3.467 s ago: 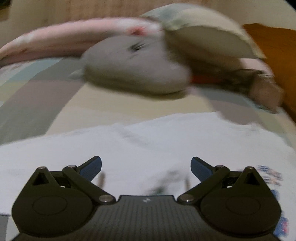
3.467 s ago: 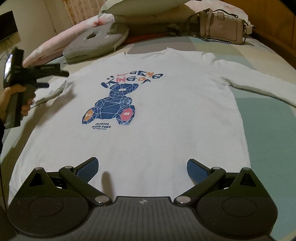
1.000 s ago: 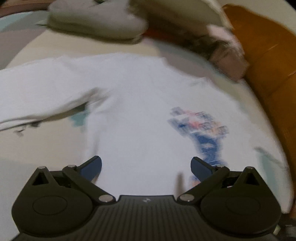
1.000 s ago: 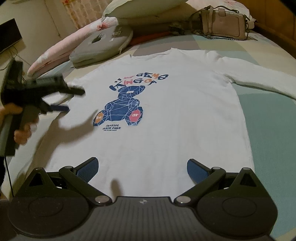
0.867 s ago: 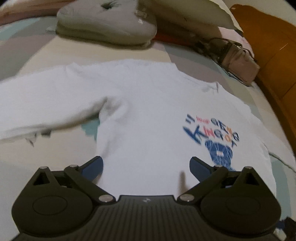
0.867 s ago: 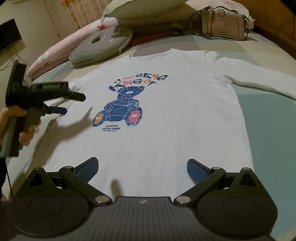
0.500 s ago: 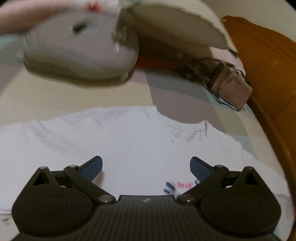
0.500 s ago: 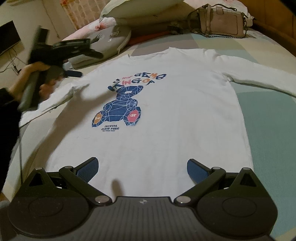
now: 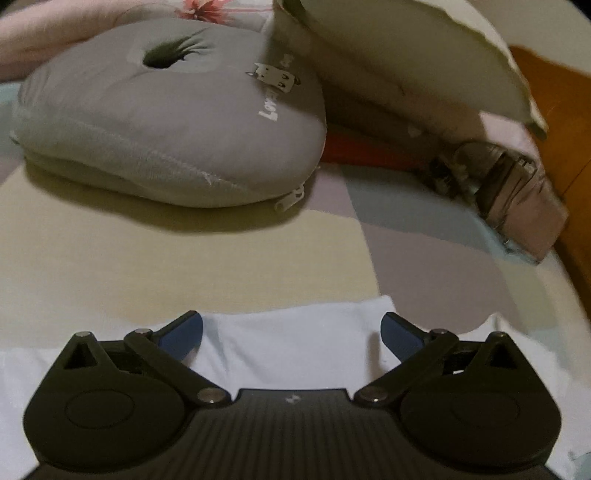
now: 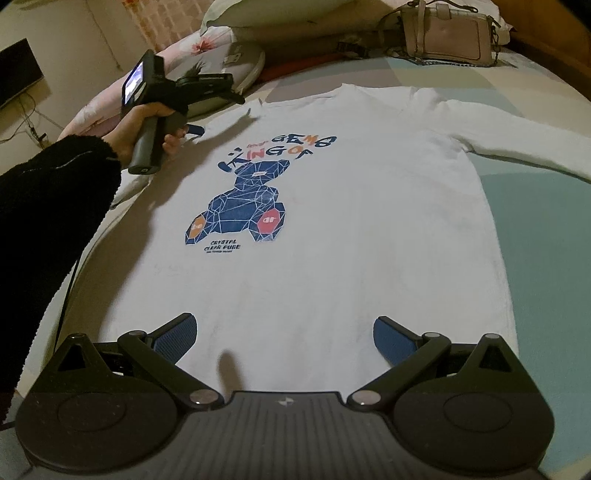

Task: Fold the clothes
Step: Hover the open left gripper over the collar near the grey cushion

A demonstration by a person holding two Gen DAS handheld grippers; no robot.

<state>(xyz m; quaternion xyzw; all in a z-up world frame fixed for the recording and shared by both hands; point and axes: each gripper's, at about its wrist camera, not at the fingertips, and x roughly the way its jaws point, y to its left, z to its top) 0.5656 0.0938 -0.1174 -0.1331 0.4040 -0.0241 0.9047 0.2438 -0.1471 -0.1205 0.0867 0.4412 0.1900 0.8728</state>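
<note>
A white long-sleeved shirt [image 10: 351, 206] with a blue bear print lies flat, front up, on the bed. My right gripper [image 10: 284, 338] is open over the shirt's bottom hem, nothing between its fingers. My left gripper [image 9: 291, 328] is open above the shirt's left shoulder [image 9: 295, 343], near the neckline. In the right wrist view the left gripper [image 10: 218, 112], held by a hand in a dark sleeve, hovers just over that shoulder. The right sleeve [image 10: 517, 136] stretches out to the right.
A grey cushion [image 9: 166, 122] lies just beyond the shirt's collar, with pillows [image 9: 399, 51] and a pink handbag [image 10: 447, 35] behind. A wooden bed frame [image 9: 554, 110] runs along the right. The patchwork bedsheet [image 10: 546, 236] is bare right of the shirt.
My left gripper has swung from beside the shirt's left side up to its left shoulder, still open. The right gripper has stayed at the hem.
</note>
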